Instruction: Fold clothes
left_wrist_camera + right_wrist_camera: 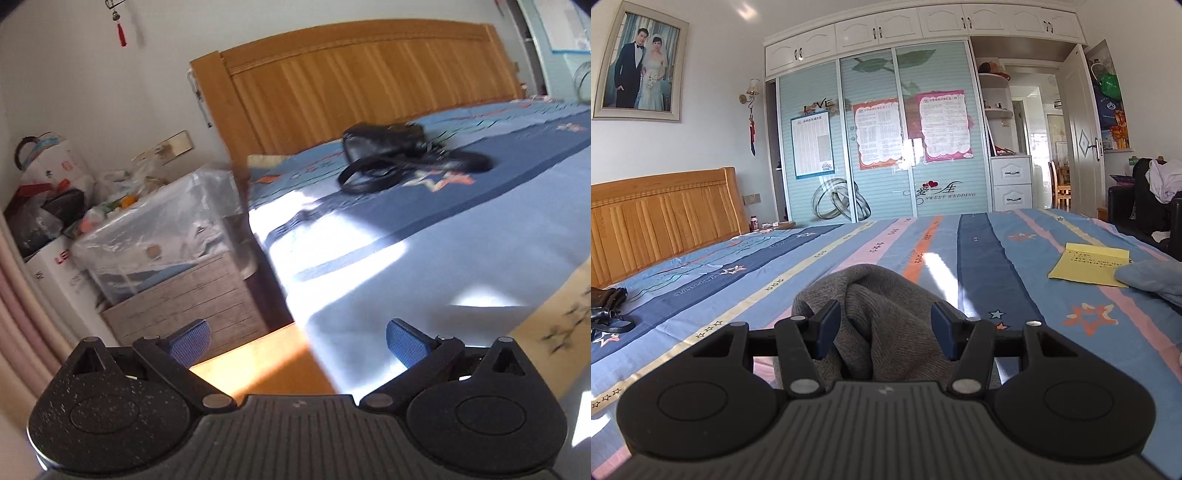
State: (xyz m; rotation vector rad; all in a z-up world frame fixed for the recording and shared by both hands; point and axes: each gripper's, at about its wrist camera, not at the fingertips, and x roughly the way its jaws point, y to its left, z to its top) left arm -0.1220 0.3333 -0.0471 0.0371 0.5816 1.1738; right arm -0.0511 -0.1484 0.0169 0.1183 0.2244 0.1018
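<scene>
The right tongs (884,328) are hovering spread wide over a crumpled grey knitted garment (875,314) that is lying bunched on the blue striped star-patterned bedsheet (990,258), its folds rising between the blue pads. The left tongs (297,343) are gaping too, gripping nothing, near the bed's edge, with a black leather handbag (384,146) lying beyond.

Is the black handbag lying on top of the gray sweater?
No, the black handbag lies near the headboard, well apart from the gray sweater.

Matt ribbed grey knit sweater (886,314), smooth cotton bedsheet (960,251), glossy wooden headboard (369,81).
</scene>
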